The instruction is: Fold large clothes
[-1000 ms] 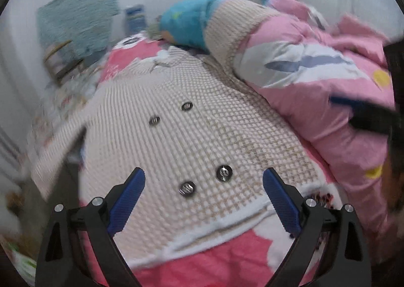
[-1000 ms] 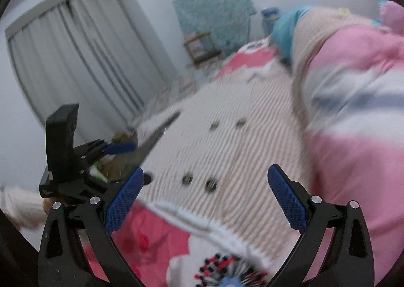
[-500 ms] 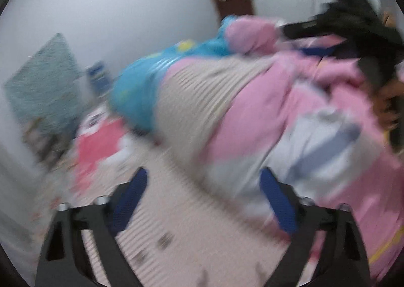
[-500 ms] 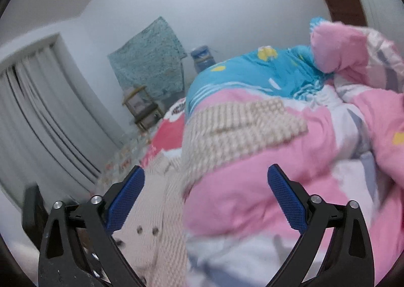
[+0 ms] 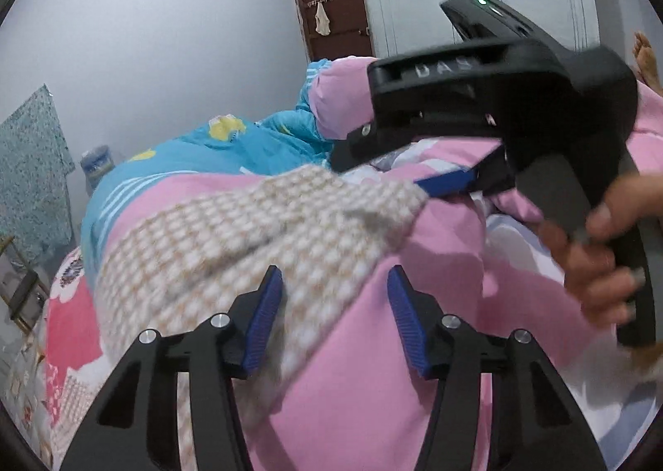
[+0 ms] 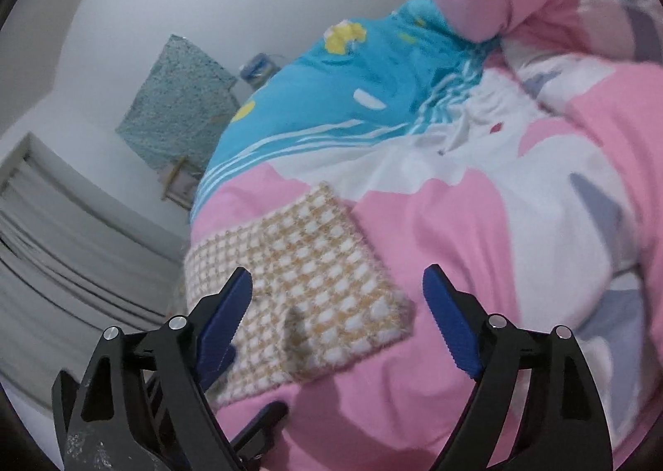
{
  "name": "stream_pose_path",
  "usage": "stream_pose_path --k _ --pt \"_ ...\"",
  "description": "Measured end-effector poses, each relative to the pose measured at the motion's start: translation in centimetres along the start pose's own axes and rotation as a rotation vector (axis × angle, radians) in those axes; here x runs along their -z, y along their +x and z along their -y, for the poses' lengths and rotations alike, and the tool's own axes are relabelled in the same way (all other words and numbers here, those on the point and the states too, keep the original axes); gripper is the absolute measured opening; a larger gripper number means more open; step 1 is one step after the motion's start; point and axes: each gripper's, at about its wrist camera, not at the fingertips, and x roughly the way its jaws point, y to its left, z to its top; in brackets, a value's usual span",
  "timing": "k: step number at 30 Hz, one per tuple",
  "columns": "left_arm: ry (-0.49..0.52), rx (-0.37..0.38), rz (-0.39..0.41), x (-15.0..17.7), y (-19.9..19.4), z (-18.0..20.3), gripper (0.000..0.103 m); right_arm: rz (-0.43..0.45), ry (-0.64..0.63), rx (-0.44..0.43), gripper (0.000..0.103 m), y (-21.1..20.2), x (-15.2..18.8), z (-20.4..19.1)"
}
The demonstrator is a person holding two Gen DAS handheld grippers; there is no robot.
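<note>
A cream-and-tan checked knit sleeve (image 5: 257,239) of the large garment lies draped over a pink quilt (image 5: 373,388). My left gripper (image 5: 335,324) hovers low over the sleeve's near edge. Its jaws are closing, with the sleeve's edge between them and neither pad pressing on it. In the right wrist view the sleeve's cuff end (image 6: 315,284) lies between the closing jaws of my right gripper (image 6: 337,317), also unpinched. The left wrist view shows the right gripper (image 5: 449,183) in a hand (image 5: 601,263), one blue pad at the cuff's tip.
The bulky pink-and-white quilt (image 6: 518,222) and a blue quilt (image 6: 352,98) pile up behind the sleeve. A red floral sheet (image 5: 70,326) shows at the left. A brown door (image 5: 331,6), a teal cloth (image 6: 178,106) on the wall and grey curtains (image 6: 62,263) ring the bed.
Both views have swung from the garment's buttoned front to its sleeve on the quilt. Both pairs of jaws have narrowed, the left more. The right gripper now sits at the cuff.
</note>
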Motion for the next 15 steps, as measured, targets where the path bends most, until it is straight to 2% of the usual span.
stream_pose_path --k 1,2,4,7,9,12,14,15 --pt "0.006 0.008 -0.008 -0.3 0.4 0.0 0.052 -0.003 -0.011 -0.042 0.062 -0.1 0.0 -0.1" --pt "0.015 0.007 -0.011 -0.6 0.8 0.1 0.052 -0.002 -0.041 -0.034 0.040 -0.1 0.1 -0.6" --pt "0.023 0.014 -0.011 -0.8 1.0 0.1 0.052 0.013 -0.110 -0.019 0.020 -0.8 0.4 -1.8" --pt "-0.024 0.038 0.012 -0.5 0.6 -0.4 0.052 0.062 -0.154 -0.045 0.017 -2.3 0.7 -3.6" --pt "-0.096 0.055 0.038 -0.3 -0.3 -1.3 0.052 0.087 -0.165 -0.053 0.016 -2.9 0.7 -4.8" --pt "-0.190 0.103 0.071 -1.0 -0.8 -2.4 0.052 0.111 -0.148 -0.130 0.015 -3.9 0.9 -7.1" --pt "-0.238 0.080 0.132 -1.2 -2.2 -3.0 0.052 0.106 -0.160 -0.173 0.015 -4.2 1.1 -8.9" --pt "-0.280 0.083 0.185 -1.2 -3.5 -3.8 0.039 0.109 -0.168 -0.190 0.015 -4.2 1.2 -9.8"
